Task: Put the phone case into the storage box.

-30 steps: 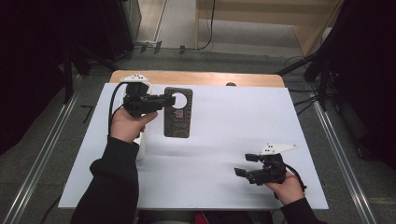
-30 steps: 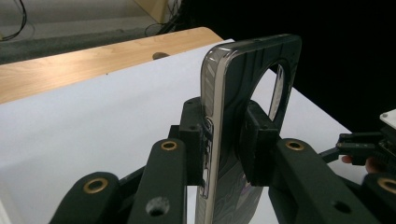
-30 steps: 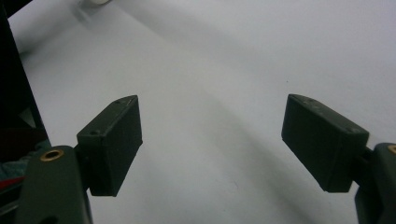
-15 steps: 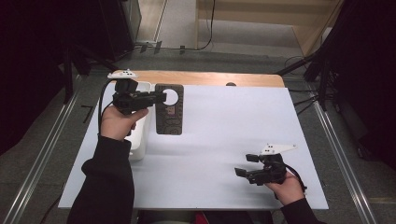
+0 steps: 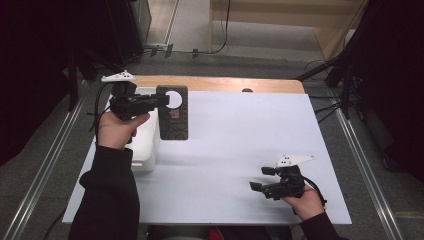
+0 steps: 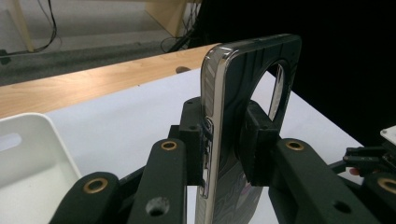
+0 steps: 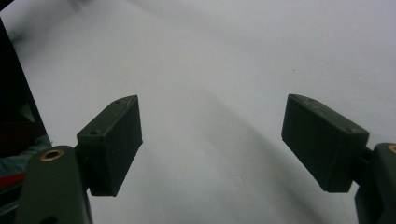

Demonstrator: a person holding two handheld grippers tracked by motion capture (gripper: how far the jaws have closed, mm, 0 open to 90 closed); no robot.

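Observation:
My left gripper (image 5: 161, 100) is shut on a dark phone case (image 5: 173, 116) with a round cut-out near its top, holding it in the air at the table's far left. In the left gripper view the phone case (image 6: 224, 116) stands on edge between the two pads, its shiny rim toward the camera, with my left gripper (image 6: 224, 144) clamping it from both sides. My right gripper (image 5: 261, 178) rests low near the front right of the white table (image 5: 240, 130), open with nothing between its pads. The right gripper (image 7: 212, 149) looks over bare white surface.
A white tray (image 5: 145, 145) sits on the table's left side under the left hand; its corner (image 6: 32, 158) shows in the left gripper view. A wooden strip (image 5: 220, 84) runs along the far edge. Metal rails flank the table on both sides.
The left hand has carried the phone case leftward and toward the far edge, a little higher above the tray. The right gripper has stayed where it was.

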